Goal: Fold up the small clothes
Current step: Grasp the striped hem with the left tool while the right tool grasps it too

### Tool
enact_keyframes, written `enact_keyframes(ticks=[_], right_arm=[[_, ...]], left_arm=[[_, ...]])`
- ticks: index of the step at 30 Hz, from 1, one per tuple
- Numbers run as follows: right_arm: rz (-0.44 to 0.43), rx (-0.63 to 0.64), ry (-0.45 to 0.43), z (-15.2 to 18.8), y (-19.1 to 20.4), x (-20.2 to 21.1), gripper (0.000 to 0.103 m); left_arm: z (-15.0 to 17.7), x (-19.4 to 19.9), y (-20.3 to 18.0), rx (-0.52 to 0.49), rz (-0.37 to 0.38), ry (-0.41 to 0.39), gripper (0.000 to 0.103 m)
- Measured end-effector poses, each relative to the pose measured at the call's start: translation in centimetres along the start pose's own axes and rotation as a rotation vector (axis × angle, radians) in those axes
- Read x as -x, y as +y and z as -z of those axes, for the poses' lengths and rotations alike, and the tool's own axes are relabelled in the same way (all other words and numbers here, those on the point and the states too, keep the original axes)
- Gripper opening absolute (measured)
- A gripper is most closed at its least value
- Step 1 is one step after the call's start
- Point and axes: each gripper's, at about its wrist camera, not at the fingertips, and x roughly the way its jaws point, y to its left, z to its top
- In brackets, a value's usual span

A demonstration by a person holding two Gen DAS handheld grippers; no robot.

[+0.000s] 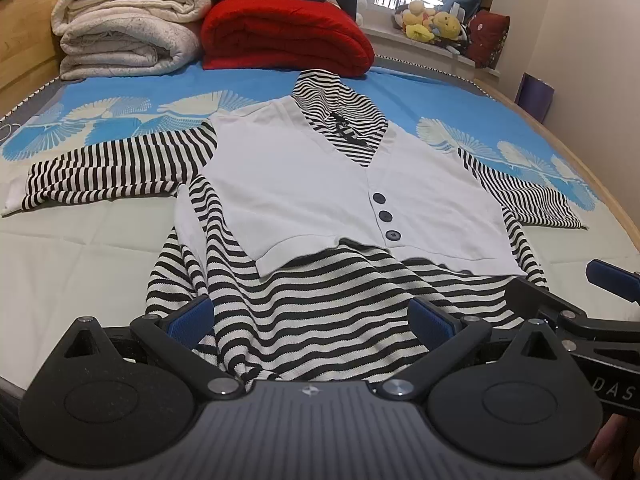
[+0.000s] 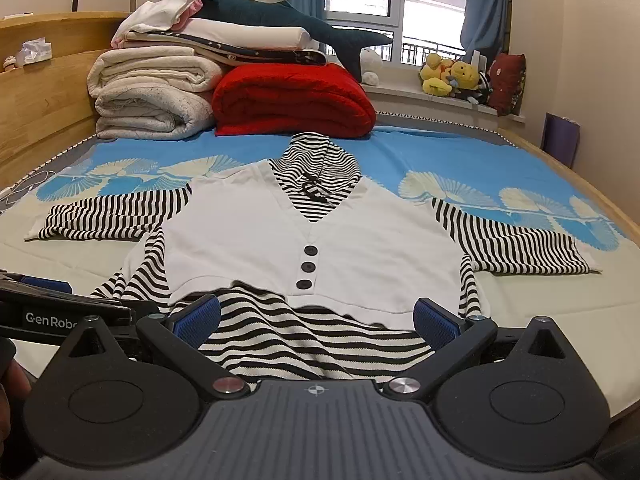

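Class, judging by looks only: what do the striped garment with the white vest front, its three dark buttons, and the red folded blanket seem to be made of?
Striped garment with white vest front: knitted fabric, matte; fine ribbed texture shows in the stripes. Three dark buttons: probably plastic, slightly glossy, with visible holes. Red folded blanket: thick, soft textile, perhaps fleece or quilted; its surface looks nubbly.

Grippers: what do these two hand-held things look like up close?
Both match. The left gripper and right gripper each have a ribbed grey body, black linkage arms on round black discs, silver pivot bolts and blue textured pads on the jaws. White lettering runs along each one's side.
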Motion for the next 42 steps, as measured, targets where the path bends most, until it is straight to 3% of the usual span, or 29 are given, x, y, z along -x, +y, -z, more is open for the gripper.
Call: enact_keyframes(ticks=[5,11,20,22,23,24,29,35,40,41,42], right_arm=[[0.015,-0.001,0.026,0.2,-0.2,-0.5,0.102],[0.103,-0.028,0.082,1.1,-2.4,-2.1,0.102],[0.324,-0.180,0.220,3.8,-8.7,-6.0,0.100],[0.360,-0.200,0.253,4.4,-9.6,-6.8,0.098],[0.370,-0.213,0.270,4.8,-10.1,-7.2,0.097],[0.376,-0.231,0.292,5.2,-10.5,-7.6,0.095],[0.407,-0.315,0.393,7.0,-12.1,-8.7,0.090],[0.435,-0.272,0.393,7.4,-11.4,-8.6,0.088],[0.377,-0.350,0.392,7.2,-11.9,-8.5,0.079],[0.365,-0.363,0.393,7.2,-12.0,-8.5,0.075],[0.352,-0.373,0.392,7.2,-12.0,-8.5,0.068]], left_arm=[[0.0,-0.3,0.0,-0.008,-0.005,0.007,0.103],[-0.1,-2.3,0.5,-0.017,-0.059,0.035,0.103],[0.9,-8.3,4.1,0.058,-0.209,0.191,0.103],[1.7,-9.6,5.1,0.070,-0.249,0.244,0.096],[2.1,-10.1,5.5,0.066,-0.274,0.270,0.085],[2.5,-10.4,6.0,0.065,-0.279,0.283,0.084],[2.6,-10.1,6.3,0.024,-0.263,0.269,0.072],[2.2,-9.1,6.4,0.124,-0.243,0.262,0.072],[2.3,-9.5,6.4,0.099,-0.235,0.281,0.067],[2.3,-9.4,6.4,0.091,-0.228,0.277,0.056],[2.2,-9.2,6.3,0.090,-0.211,0.272,0.037]])
